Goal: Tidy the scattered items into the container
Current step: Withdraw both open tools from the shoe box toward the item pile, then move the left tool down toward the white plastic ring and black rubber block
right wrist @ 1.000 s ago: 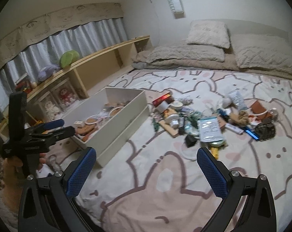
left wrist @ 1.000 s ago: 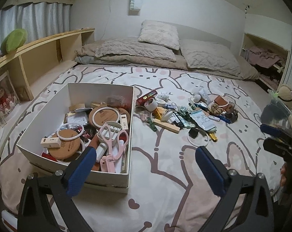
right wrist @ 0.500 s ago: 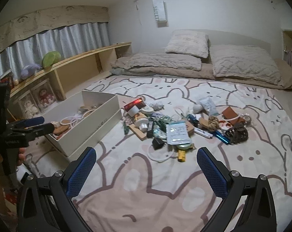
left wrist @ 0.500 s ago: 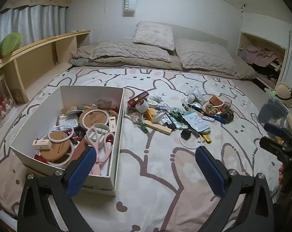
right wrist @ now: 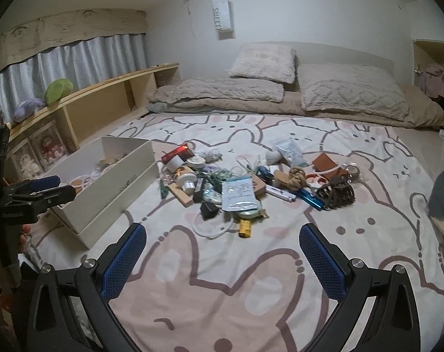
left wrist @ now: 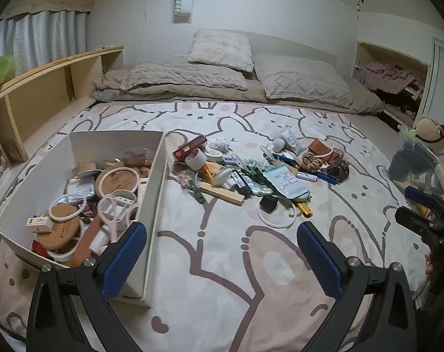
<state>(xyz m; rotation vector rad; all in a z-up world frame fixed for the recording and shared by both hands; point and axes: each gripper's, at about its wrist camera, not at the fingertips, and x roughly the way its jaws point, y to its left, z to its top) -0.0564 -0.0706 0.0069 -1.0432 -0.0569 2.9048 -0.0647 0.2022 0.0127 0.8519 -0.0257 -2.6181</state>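
Observation:
A white box (left wrist: 156, 176) stands on the bed at the left, holding several round lids, rings and small items; it also shows in the right wrist view (right wrist: 125, 176). A scattered pile of small items (left wrist: 251, 173) lies on the bed right of the box, among them a white ring (left wrist: 276, 215), a wooden block (left wrist: 222, 193), a pouch (right wrist: 239, 193) and a brown hair claw (right wrist: 338, 193). My left gripper (left wrist: 222, 252) is open and empty, above the bed near the box's front corner. My right gripper (right wrist: 222, 252) is open and empty, short of the pile.
The bunny-print bedspread (right wrist: 251, 278) covers the bed. Pillows and a folded blanket (left wrist: 222, 73) lie at the far end. A wooden shelf (right wrist: 104, 102) with soft toys runs along the left. A glass side table (left wrist: 421, 161) with objects stands at the right.
Both grippers have drawn back and swung; the box and pile sit further off and more central in both views. Nothing was picked up; both jaws stay open.

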